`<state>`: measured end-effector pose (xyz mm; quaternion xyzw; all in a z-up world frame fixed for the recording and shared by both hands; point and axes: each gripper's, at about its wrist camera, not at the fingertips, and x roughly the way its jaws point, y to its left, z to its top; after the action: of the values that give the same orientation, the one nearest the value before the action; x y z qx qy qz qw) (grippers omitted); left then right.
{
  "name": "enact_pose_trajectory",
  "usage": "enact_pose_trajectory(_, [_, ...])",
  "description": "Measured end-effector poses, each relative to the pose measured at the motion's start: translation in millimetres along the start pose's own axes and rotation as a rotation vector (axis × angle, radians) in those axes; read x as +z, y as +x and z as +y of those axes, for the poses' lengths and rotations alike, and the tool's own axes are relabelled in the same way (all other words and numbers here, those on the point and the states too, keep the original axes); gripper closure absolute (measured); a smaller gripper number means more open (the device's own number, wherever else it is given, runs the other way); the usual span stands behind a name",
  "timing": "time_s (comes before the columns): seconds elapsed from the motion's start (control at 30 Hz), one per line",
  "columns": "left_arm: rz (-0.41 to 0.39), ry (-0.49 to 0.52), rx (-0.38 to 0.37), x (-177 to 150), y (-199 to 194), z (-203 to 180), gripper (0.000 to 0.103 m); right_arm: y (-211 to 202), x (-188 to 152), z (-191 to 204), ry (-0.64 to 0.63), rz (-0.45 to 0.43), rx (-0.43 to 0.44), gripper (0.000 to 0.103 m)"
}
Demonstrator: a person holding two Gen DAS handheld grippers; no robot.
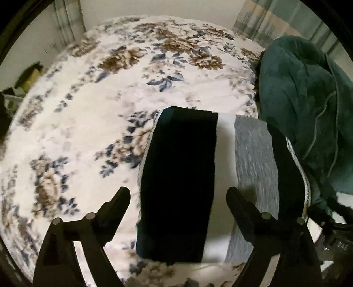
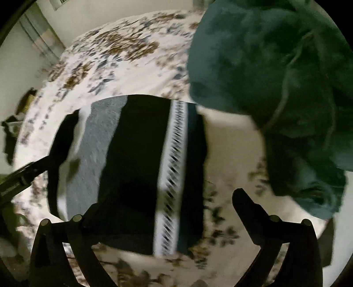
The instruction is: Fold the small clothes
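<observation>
A small striped garment (image 1: 178,183) with black, white and grey bands lies flat on the floral bedspread (image 1: 88,123). It also shows in the right wrist view (image 2: 134,172), with a white zigzag band. My left gripper (image 1: 178,196) is open and empty, its fingers either side of the black band, above it. My right gripper (image 2: 167,203) is open and empty over the garment's near right part. The left gripper's arm (image 2: 19,176) shows at the left edge of the right wrist view.
A crumpled dark green garment (image 1: 308,106) lies heaped at the right of the bed, and fills the upper right of the right wrist view (image 2: 275,88). Curtains (image 1: 264,19) and a wall stand behind the bed. Dark clutter (image 1: 26,77) sits beyond the left edge.
</observation>
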<state>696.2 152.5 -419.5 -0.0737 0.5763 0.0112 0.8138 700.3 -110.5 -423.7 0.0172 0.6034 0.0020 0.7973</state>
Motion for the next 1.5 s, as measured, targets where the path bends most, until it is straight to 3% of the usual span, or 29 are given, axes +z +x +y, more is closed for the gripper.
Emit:
enact_pose_trajectory(0.17, [-0.045, 0.055, 0.085, -29.3, -33.6, -17.2, 0.012, -44.2, -31.3, -4.7, -0.002, -0.044, -0.090, 0.000])
enact_pose_trajectory(0.27, [-0.054, 0.062, 0.088, -43.2, -57.7, -24.2, 0.007, -73.5, -47.0, -9.5, 0.019, -0.069, -0.100, 0.000])
enact_pose_trajectory(0.43, [-0.107, 0.054, 0.087, -70.3, -121.0, -33.9, 0.007, -136.3, -75.8, -16.6, 0.030, -0.138, -0.121, 0.000])
enact_pose_trajectory(1.0, [-0.336, 0.056, 0.061, -184.0, -364.6, -61.6, 0.007, -424.1, -224.0, -11.8, -0.007, -0.453, -0.140, 0.000])
enact_pose_trajectory(1.27, [-0.429, 0.072, 0.068, -229.5, -438.5, -67.8, 0.007, -527.1, -294.5, -17.8, -0.014, -0.573, -0.124, 0.000])
enact_pose_trajectory(1.5, [-0.475, 0.082, 0.055, -255.6, -474.1, -71.1, 0.007, -573.3, -331.8, -24.6, -0.014, -0.619, -0.102, 0.000])
